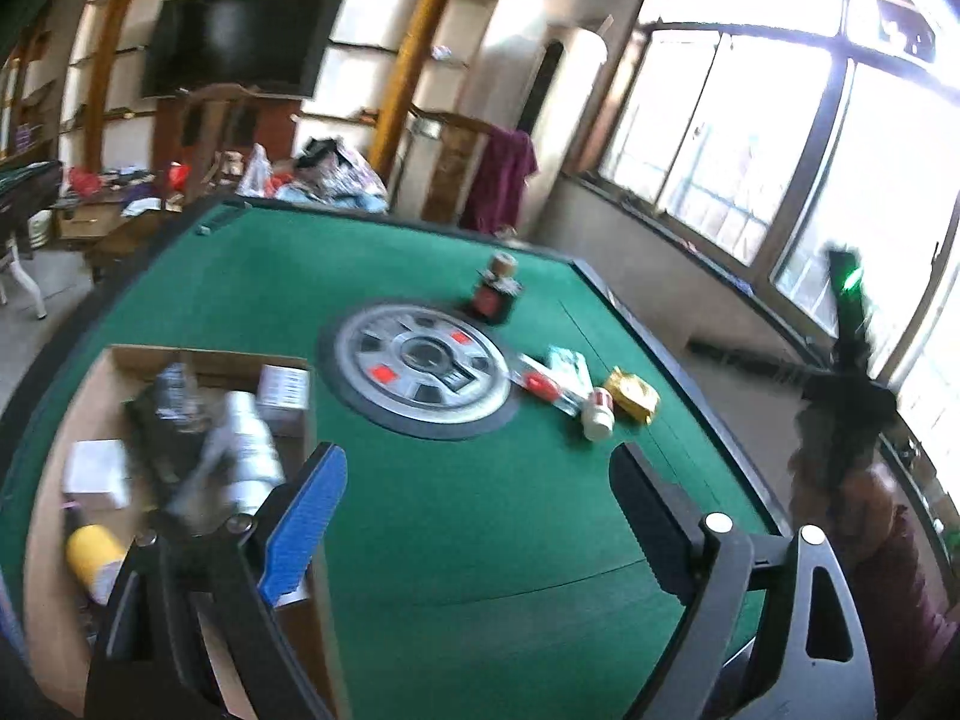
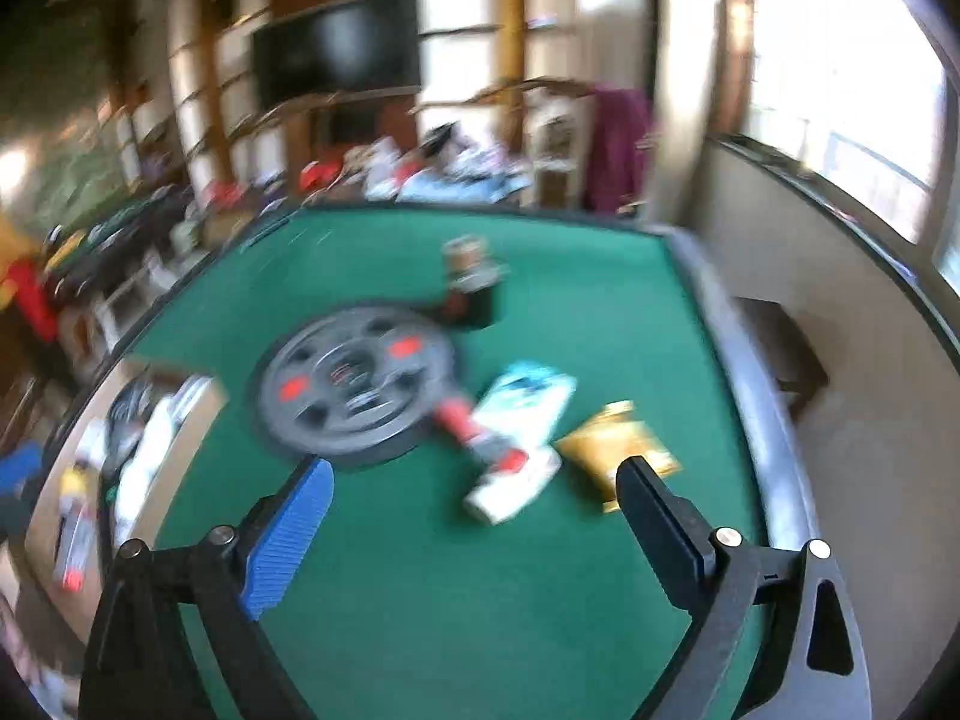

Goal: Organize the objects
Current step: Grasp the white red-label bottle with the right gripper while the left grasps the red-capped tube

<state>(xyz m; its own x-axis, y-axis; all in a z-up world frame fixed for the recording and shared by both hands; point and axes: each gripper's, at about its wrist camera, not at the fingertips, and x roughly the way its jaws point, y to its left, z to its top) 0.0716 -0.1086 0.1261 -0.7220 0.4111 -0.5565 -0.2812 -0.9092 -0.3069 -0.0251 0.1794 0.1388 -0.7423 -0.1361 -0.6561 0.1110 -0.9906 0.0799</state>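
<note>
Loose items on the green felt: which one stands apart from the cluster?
The dark jar with the tan lid, upright beyond the round grey centre disc; the gold packet, white bottle and pale pouch lie bunched together.

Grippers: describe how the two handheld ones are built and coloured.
Left gripper and right gripper look alike: black frames with silver round pivot pins, one ribbed blue finger pad, one black finger. No cables or markings are visible.

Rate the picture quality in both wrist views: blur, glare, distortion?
Left wrist view: windows blown out, cardboard box contents smeared, central disc fairly sharp. Right wrist view: motion blur throughout, white bottle and gold packet streaked. Both views: fisheye bends the green table edge.
</note>
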